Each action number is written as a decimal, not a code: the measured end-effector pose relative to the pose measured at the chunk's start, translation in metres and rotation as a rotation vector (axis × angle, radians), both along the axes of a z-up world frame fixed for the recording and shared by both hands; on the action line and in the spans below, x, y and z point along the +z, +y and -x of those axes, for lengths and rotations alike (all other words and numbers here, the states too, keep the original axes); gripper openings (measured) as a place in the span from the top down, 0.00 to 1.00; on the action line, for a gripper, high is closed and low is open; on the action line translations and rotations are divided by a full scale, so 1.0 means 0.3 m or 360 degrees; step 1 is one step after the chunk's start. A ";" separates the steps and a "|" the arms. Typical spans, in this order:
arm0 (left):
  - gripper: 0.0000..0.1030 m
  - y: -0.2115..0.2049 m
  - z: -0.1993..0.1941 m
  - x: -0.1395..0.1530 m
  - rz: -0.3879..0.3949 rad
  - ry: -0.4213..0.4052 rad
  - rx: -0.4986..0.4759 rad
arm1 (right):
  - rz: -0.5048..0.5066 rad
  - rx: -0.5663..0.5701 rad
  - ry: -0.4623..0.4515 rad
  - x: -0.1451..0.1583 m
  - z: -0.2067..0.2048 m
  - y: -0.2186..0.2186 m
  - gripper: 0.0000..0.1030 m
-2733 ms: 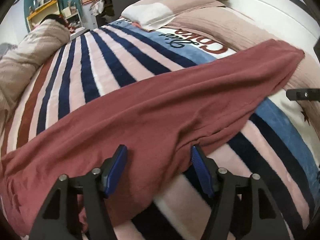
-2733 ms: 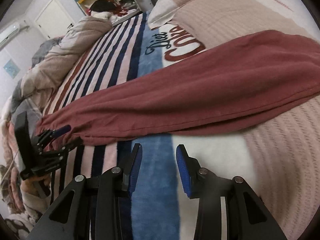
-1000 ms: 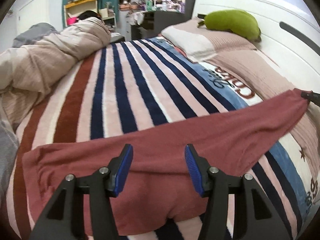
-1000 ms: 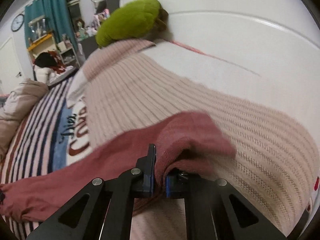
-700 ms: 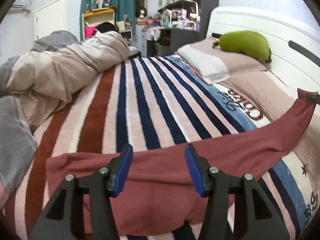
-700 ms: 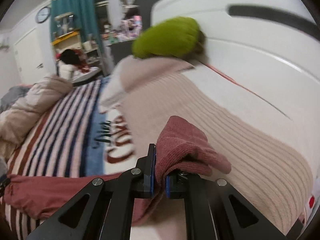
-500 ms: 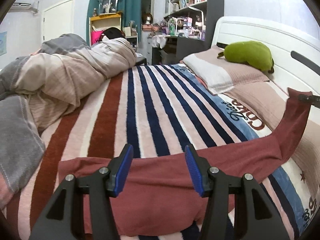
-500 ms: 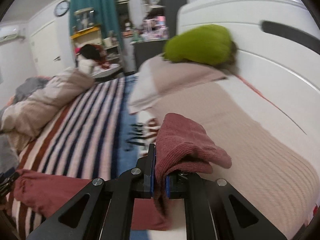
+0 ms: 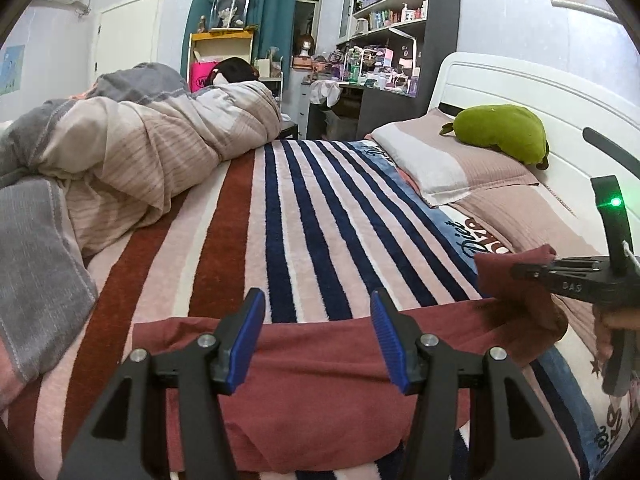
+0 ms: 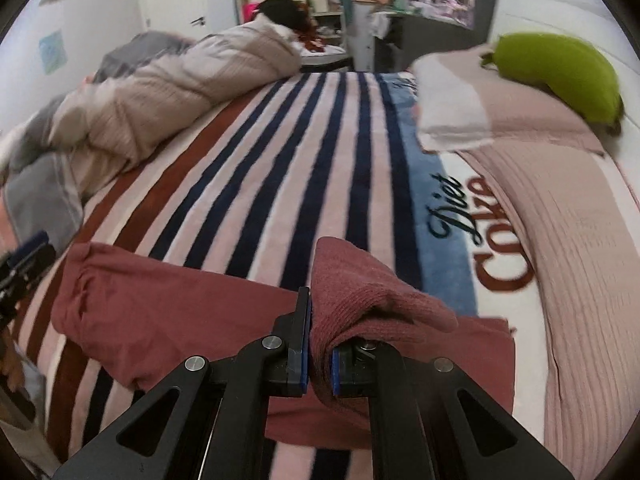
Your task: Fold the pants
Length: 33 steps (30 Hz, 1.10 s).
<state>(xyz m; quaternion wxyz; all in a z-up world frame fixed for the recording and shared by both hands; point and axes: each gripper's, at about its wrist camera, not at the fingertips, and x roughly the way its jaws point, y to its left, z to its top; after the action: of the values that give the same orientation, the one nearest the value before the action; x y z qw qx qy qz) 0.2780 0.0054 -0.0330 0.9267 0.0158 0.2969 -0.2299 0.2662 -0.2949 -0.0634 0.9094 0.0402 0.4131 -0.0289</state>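
Dark red pants (image 9: 320, 364) lie across the striped blanket (image 9: 304, 216), waist end nearest my left gripper (image 9: 318, 338), which is open and empty just above the cloth. My right gripper (image 10: 320, 354) is shut on the leg cuff end of the pants (image 10: 360, 292) and holds it lifted over the rest of the pants (image 10: 168, 300). In the left wrist view the right gripper (image 9: 532, 270) shows at the right with the cuff (image 9: 508, 268) bunched in its jaws. The left gripper (image 10: 24, 258) shows at the left edge of the right wrist view.
A rumpled beige and grey duvet (image 9: 132, 152) lies along the left of the bed. Pillows (image 9: 452, 164) and a green plush toy (image 9: 500, 130) lie by the white headboard (image 9: 520, 84). Shelves and a desk (image 9: 372, 32) stand beyond the bed.
My right gripper has carried the cuff end up from the headboard side and leftward over the pants, toward the waist end. My left gripper has tilted up and stays open.
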 end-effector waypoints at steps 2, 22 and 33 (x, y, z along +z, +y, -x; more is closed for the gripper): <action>0.50 0.006 -0.004 -0.002 -0.0014 -0.0002 0.0003 | -0.0004 0.0040 0.0004 -0.014 -0.020 0.031 0.98; 0.40 -0.159 -0.015 -0.085 -0.0019 0.0166 -0.0242 | -0.0192 0.0329 0.0072 -0.227 0.237 0.074 0.68; 0.33 -0.560 0.117 -0.258 -0.0090 0.0323 -0.0594 | -0.0131 -0.0323 -0.0081 -0.235 0.443 -0.326 0.47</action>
<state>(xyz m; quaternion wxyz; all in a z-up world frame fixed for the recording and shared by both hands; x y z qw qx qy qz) 0.2428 -0.1625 -0.1104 0.8326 0.0732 0.3870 -0.3895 0.1334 -0.3926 -0.1338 0.9095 0.1199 0.3844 -0.1029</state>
